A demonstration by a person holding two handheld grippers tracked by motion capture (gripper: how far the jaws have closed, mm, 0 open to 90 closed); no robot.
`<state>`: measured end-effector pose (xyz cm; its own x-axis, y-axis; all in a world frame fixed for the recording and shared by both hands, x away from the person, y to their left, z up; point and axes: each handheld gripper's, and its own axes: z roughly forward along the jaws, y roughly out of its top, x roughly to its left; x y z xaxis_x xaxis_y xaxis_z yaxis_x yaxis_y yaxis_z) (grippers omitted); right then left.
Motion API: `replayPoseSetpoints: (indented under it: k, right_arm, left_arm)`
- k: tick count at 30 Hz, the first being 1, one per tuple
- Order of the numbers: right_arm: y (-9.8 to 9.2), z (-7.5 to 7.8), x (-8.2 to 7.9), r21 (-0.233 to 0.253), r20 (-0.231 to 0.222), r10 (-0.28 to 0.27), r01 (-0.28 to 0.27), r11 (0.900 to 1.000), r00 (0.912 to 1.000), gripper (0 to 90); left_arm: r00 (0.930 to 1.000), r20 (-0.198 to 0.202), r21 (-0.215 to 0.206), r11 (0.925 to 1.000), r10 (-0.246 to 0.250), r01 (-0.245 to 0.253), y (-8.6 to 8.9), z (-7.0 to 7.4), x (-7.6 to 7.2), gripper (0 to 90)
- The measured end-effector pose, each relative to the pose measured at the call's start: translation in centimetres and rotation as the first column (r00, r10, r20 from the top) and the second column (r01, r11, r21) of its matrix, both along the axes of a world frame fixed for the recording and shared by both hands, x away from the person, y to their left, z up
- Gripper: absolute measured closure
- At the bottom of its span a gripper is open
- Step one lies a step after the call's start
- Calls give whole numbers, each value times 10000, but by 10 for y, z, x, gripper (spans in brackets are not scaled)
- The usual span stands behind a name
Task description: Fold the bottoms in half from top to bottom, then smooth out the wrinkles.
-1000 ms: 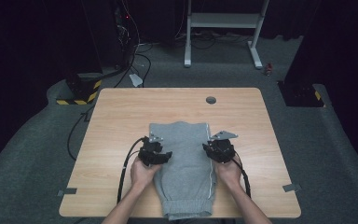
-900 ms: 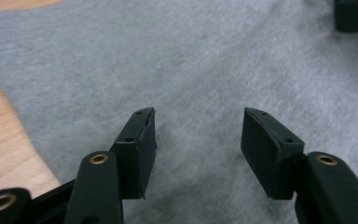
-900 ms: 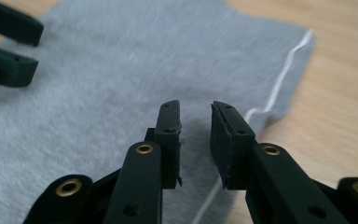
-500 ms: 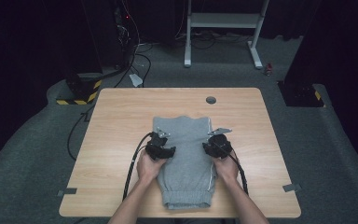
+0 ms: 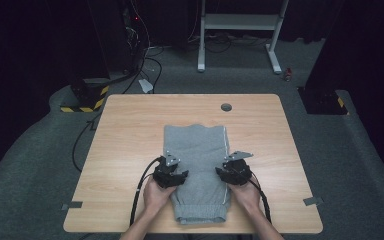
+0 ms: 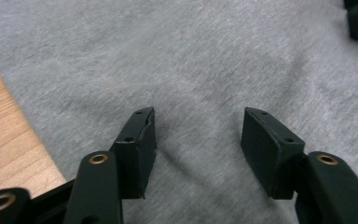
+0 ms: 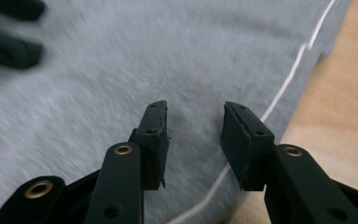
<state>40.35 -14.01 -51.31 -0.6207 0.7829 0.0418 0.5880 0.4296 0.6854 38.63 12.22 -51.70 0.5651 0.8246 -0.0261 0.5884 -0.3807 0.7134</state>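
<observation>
Both my left gripper (image 5: 172, 176) and right gripper (image 5: 234, 172) gape over the grey sweatpants (image 5: 197, 165) — soft, limp fabric — I'd pinch side edges.

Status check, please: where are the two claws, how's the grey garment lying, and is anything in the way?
Left claw open, right claw open, both over the cloth. Grey garment folded flat on the table, nothing gripped. No obstruction.

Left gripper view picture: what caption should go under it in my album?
Open left gripper poised over folded grey sweatpants, wooden table peeking at the side.
</observation>
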Motion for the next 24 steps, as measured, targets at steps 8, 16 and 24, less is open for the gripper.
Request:
replayPoseSetpoints:
  k: [8, 16, 24]
  right_arm:
    - [-9, 8, -7, 197, -78, -232, 234, 9995, 9997, 559]
    - [-23, 13, 5, 1070, -315, -1160, 1187, 9871, 9928, 430]
    - [-25, 10, 26, 1080, -777, -1725, 1803, 9777, 9819, 445]
  left_arm:
    - [9987, -419, -607, 9976, 294, -319, 8, 6, 7, 446]
    - [9924, -865, -407, 9950, 876, -914, 18, 12, 29, 409]
    - [9810, -1293, -816, 9844, 1447, -1560, 31, 6, 45, 333]
